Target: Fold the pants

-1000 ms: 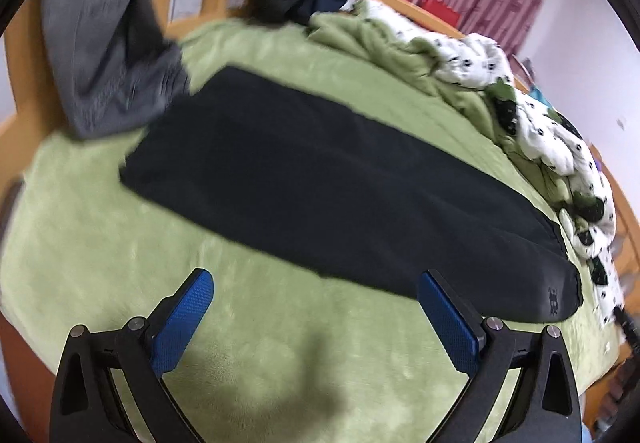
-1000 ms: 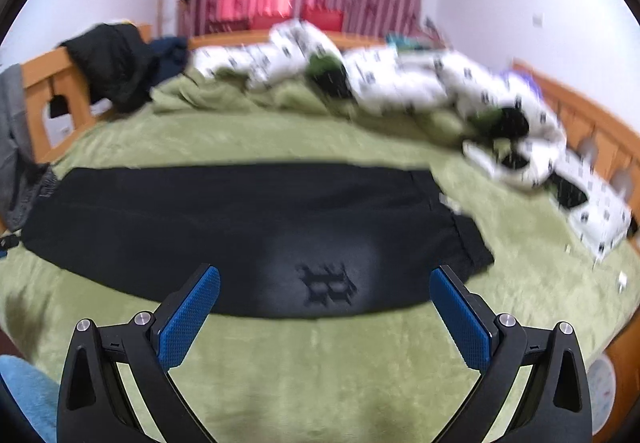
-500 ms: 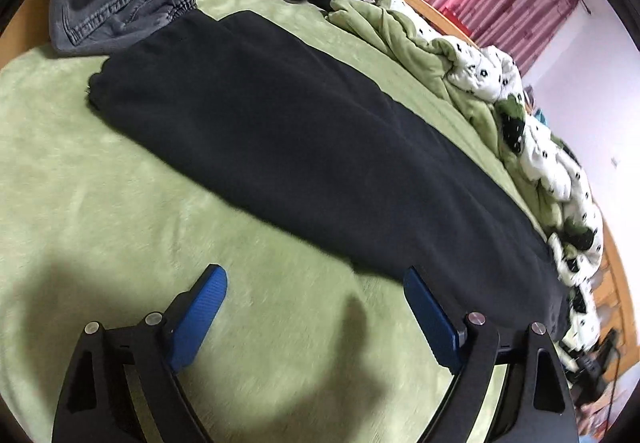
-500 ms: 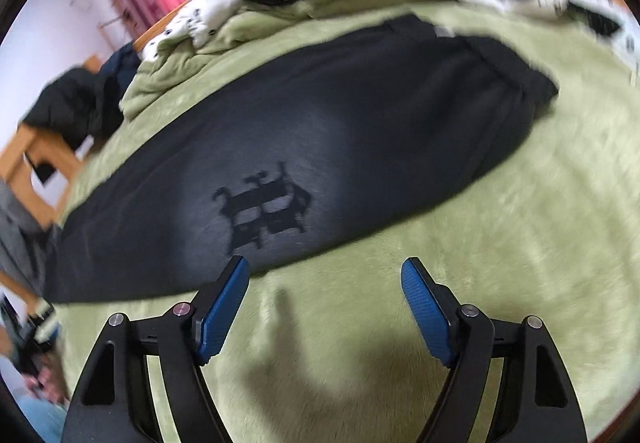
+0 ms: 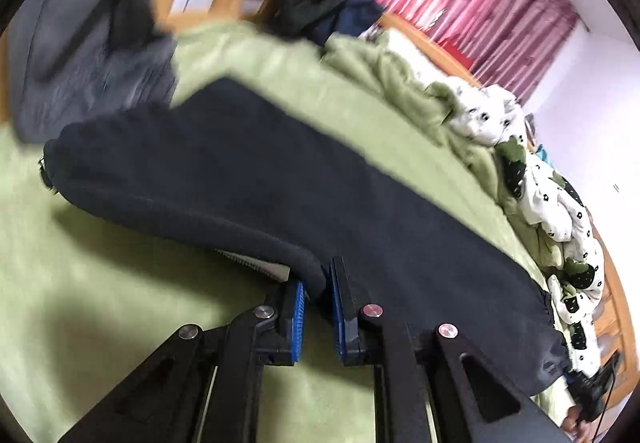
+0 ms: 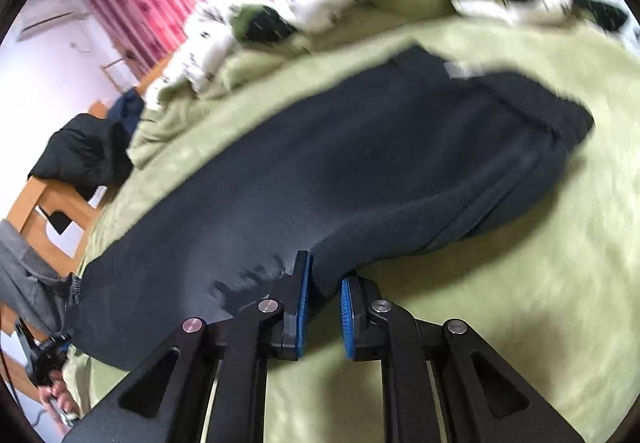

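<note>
Left wrist view: one pair of black pants (image 5: 280, 171) on the green bed (image 5: 100, 303), near edge lifted; left gripper (image 5: 318, 283) and right gripper (image 6: 324, 283) each pinch it.

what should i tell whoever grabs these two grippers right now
Left gripper: shut on the near long edge of the black pants, towards the leg end; the fabric is lifted there.
Right gripper: shut on the same near edge, towards the waistband end.
The pants lie lengthwise on the green blanket, in one long strip with no cross fold.
Done: both grips on the near edge.
Left: probably carry that edge across to the far side, then fold the strip end to end.
</note>
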Action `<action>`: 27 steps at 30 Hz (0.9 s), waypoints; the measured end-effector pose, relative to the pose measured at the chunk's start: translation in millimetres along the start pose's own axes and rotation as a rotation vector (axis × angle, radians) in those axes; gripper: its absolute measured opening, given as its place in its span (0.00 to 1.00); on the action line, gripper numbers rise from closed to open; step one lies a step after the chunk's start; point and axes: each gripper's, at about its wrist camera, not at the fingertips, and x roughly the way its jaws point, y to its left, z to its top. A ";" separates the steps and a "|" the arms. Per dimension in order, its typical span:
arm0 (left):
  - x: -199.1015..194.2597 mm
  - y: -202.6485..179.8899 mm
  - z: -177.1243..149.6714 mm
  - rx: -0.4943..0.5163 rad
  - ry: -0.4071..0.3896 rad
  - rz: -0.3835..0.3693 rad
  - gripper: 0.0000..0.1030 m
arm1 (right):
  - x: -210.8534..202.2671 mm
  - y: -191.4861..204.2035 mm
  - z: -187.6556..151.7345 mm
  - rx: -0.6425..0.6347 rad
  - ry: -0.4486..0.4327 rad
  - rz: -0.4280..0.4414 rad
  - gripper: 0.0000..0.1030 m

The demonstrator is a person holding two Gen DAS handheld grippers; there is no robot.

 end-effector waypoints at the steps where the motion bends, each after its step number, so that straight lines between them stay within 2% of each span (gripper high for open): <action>1: 0.7 -7.1 9.5 0.020 -0.014 -0.001 0.12 | -1.3 10.6 12.2 -0.039 -0.028 -0.001 0.13; 8: 44.3 -56.4 68.5 0.165 -0.094 0.103 0.12 | 21.6 45.4 76.7 -0.143 -0.090 0.007 0.12; 12: 86.4 -70.1 91.0 0.179 -0.110 0.139 0.12 | 68.3 61.1 111.7 -0.185 -0.102 -0.046 0.12; 16: 134.5 -76.8 100.7 0.184 -0.086 0.211 0.12 | 123.5 63.5 131.7 -0.180 -0.073 -0.111 0.13; 17: 149.7 -77.6 102.4 0.178 -0.062 0.236 0.12 | 134.8 61.4 133.4 -0.163 -0.062 -0.120 0.15; 19: 166.9 -77.2 104.5 0.175 -0.015 0.254 0.15 | 158.3 56.7 138.4 -0.135 -0.035 -0.155 0.30; 20: 173.1 -77.8 105.6 0.178 0.008 0.256 0.25 | 164.4 55.1 138.8 -0.133 -0.021 -0.169 0.36; 21: 173.8 -77.5 105.5 0.183 0.024 0.244 0.43 | 168.4 54.7 138.8 -0.137 0.000 -0.181 0.43; 22: 171.7 -79.3 102.7 0.186 0.025 0.239 0.54 | 167.2 55.1 136.5 -0.143 0.008 -0.178 0.44; 23: 163.5 -80.2 99.4 0.191 0.011 0.233 0.72 | 163.4 55.5 132.1 -0.152 0.010 -0.172 0.44; 25: 144.8 -81.7 90.8 0.194 -0.022 0.225 0.75 | 144.4 56.6 118.1 -0.175 0.006 -0.174 0.48; 27: 124.3 -83.0 79.6 0.209 0.001 0.184 0.76 | 120.3 53.9 99.7 -0.196 0.009 -0.168 0.55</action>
